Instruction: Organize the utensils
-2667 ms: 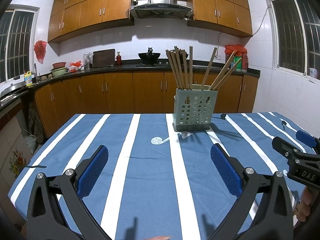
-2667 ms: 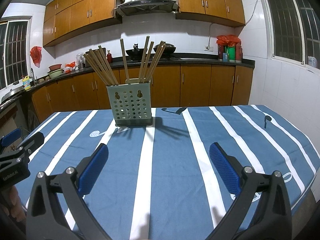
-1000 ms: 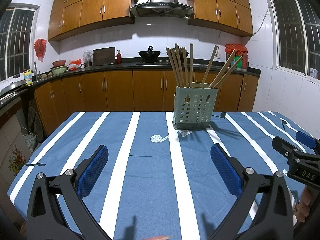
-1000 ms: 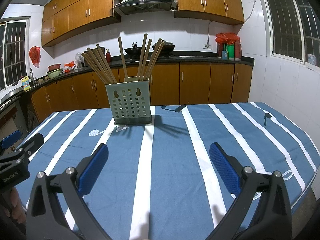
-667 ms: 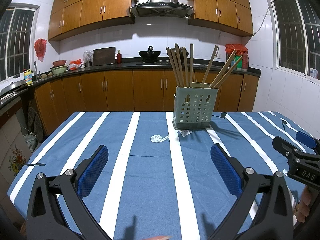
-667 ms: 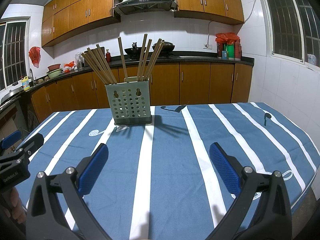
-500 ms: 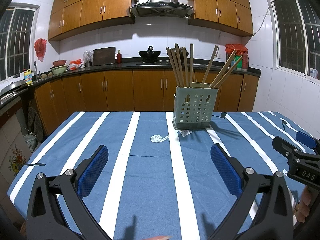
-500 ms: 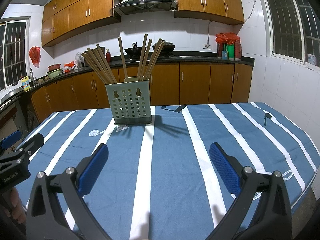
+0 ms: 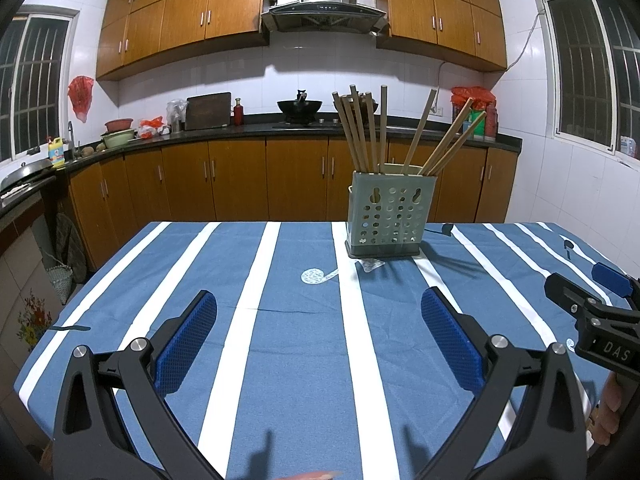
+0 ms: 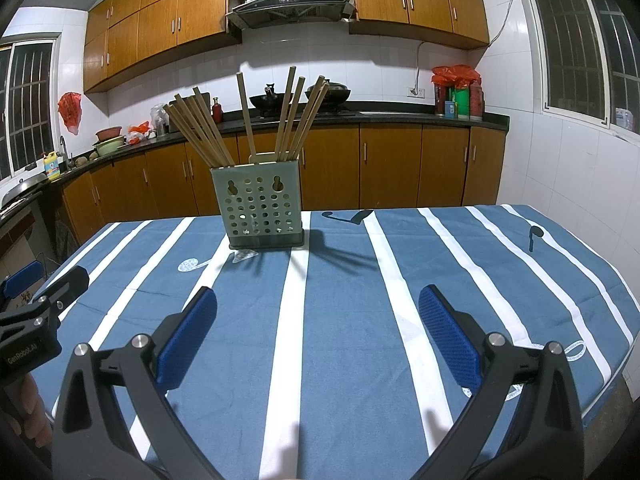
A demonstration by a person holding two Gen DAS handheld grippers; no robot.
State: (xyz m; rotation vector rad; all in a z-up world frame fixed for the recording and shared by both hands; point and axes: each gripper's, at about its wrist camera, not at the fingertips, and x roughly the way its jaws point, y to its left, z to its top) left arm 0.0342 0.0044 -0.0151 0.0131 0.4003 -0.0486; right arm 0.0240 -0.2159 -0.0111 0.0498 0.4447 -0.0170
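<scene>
Both of my tongs were spread wide and held nothing. The left gripper [image 9: 318, 312] hovered over the blue-and-white striped tablecloth [image 9: 300, 360], its two blue-padded fingers [image 9: 186, 346] far apart with only bare cloth showing between them. No pad touched any object. The right gripper [image 10: 318, 312] stood the same way: released, blue pads [image 10: 448, 340] far apart, nothing between them but cloth.

From the left wrist view, the right gripper's black body appeared at the far right edge, and from the right wrist view the left gripper showed at the far left edge. The two were side by side, well apart.

The utensil holder [image 9: 390, 216], a pale green perforated box, stood upright on the table toward the far side, well beyond both sets of fingertips. In the right wrist view the same holder [image 10: 260, 210] sat left of centre. Wooden chopsticks [image 9: 366, 132] stood in it, leaning in two fans: one bunch tilted left, another tilted right. A flat cream handle [image 10: 262, 157] also showed just above the rim; I could not tell what it belonged to.

Neither gripper touched the holder or the chopsticks.
</scene>
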